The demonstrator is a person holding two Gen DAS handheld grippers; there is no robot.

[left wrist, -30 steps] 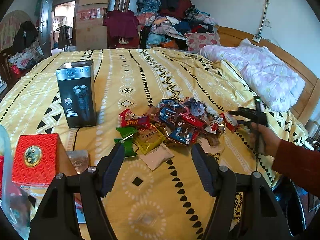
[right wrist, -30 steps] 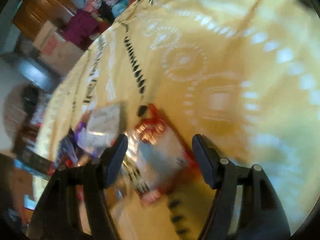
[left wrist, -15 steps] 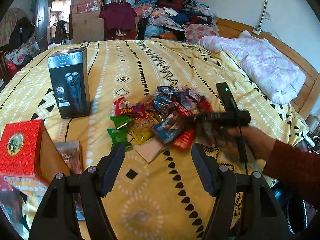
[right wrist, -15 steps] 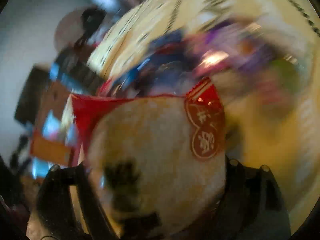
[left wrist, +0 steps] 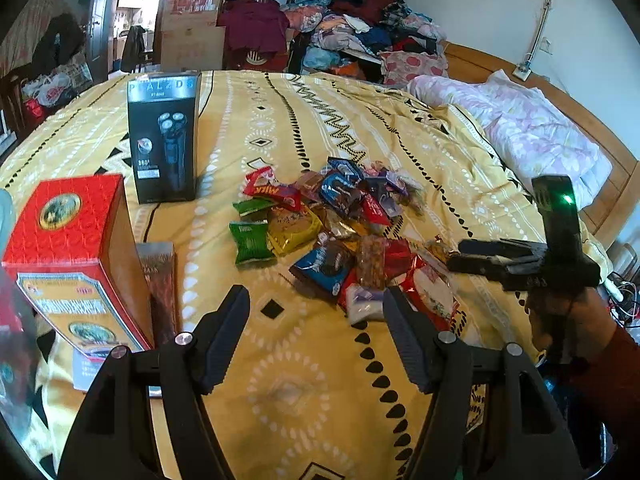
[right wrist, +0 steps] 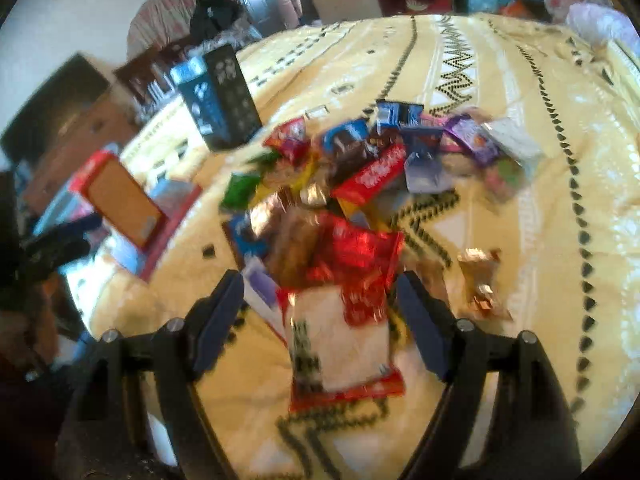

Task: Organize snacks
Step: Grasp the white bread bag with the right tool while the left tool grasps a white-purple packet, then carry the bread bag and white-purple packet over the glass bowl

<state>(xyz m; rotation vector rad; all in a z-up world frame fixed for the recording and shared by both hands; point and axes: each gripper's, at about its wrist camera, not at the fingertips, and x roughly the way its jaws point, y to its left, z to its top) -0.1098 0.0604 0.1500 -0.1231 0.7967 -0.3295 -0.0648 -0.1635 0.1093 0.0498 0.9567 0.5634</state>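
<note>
Right wrist view blurred, snack labels unreadable. Snack pile (left wrist: 340, 232) on yellow patterned bed (left wrist: 304, 380). Left claw (left wrist: 316, 336) apart, empty. Right claw (right wrist: 320, 312) apart above red-white packet (right wrist: 344, 344), jaws just widened.

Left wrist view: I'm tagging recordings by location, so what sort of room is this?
Most likely a bedroom: the snacks lie on a bed with a yellow patterned bedspread, a wooden bed frame with a pink quilt, and clothes piled behind.

Bed (left wrist: 280, 392) with yellow patterned cover: snack pile (left wrist: 344, 232) mid-bed, black shaver box (left wrist: 164, 140) upright, red box (left wrist: 76, 260) at left, pink quilt (left wrist: 532, 132) at right.
</note>
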